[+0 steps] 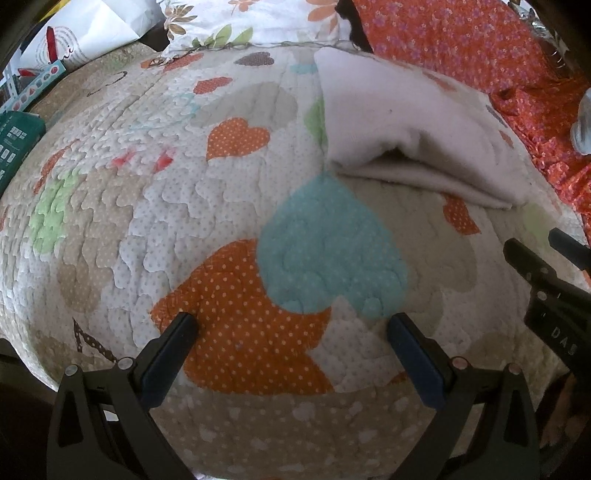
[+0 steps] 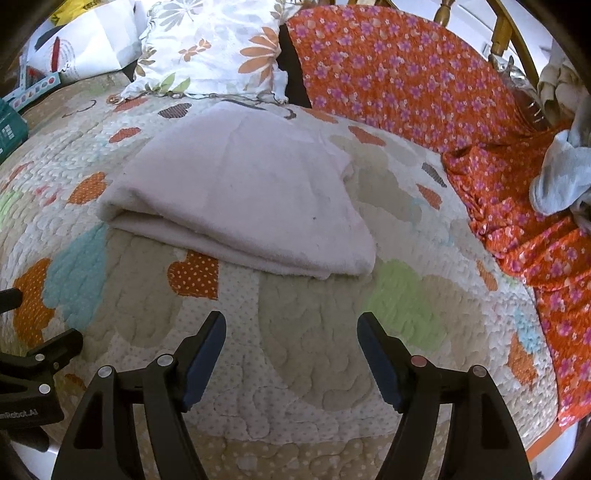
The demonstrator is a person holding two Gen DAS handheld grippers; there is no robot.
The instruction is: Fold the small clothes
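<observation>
A pale pinkish-white fleece cloth [image 2: 240, 192] lies folded over on the heart-patterned quilt [image 2: 314, 350]; it also shows in the left wrist view [image 1: 417, 133], at upper right. My left gripper [image 1: 291, 328] is open and empty, low over the quilt, short of the cloth and to its left. My right gripper [image 2: 291, 328] is open and empty, just in front of the cloth's near edge. The right gripper shows at the right edge of the left wrist view [image 1: 535, 254], and the left gripper's body at the left edge of the right wrist view [image 2: 33, 365].
An orange flowered fabric [image 2: 424, 70] covers the back right. A floral pillow [image 2: 214, 44] lies behind the cloth. A grey-white garment [image 2: 565, 177] sits at the far right. White paper bag [image 1: 85, 33] and a green box [image 1: 14, 144] stand at left.
</observation>
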